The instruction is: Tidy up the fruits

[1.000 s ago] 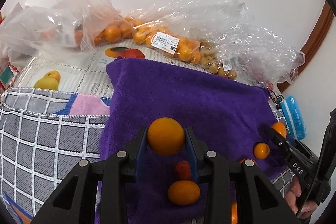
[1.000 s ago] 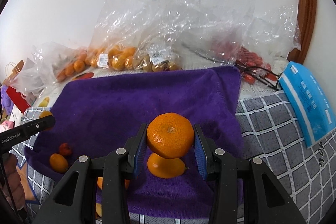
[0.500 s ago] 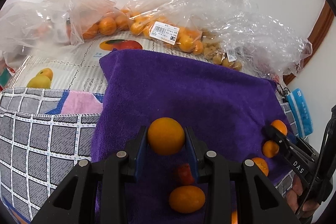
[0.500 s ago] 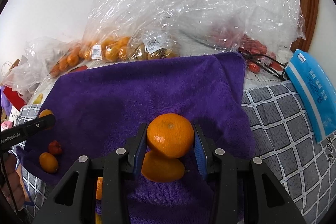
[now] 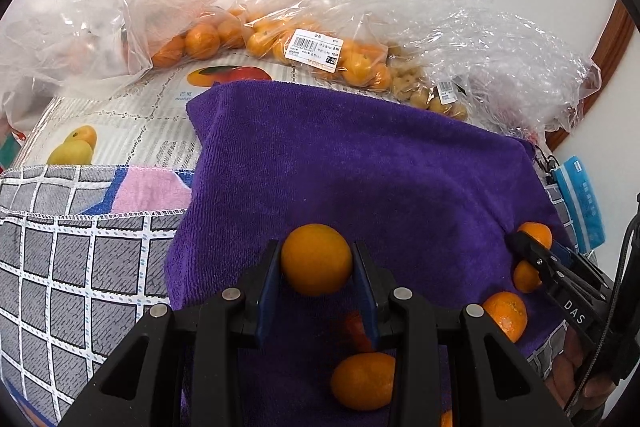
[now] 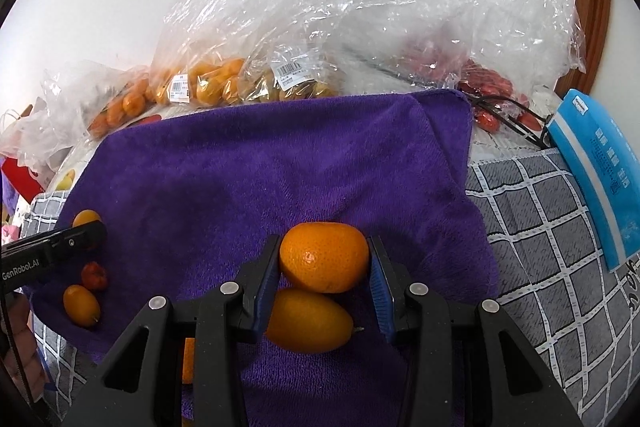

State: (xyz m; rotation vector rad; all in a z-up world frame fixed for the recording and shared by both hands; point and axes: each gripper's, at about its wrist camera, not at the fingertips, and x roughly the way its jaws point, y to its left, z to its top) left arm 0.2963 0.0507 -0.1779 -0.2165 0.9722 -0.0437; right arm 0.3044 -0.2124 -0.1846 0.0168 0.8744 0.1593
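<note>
A smooth round orange fruit (image 5: 316, 259) is clenched between the blue pads of the left tongs (image 5: 316, 269) and a dimpled mandarin (image 6: 324, 267) is gripped in the right tongs (image 6: 324, 269), both held above the near part of the purple towel (image 5: 360, 167). Each is best lowered onto bare towel beside fruit of its own kind, clear of the oval kumquat (image 6: 308, 321) under the right tongs, and let go only once seated so that it cannot roll. Behind the towel, clear plastic bags (image 6: 224, 83) are seen holding orange citrus, small yellowish fruits and, further right, red ones.
</note>
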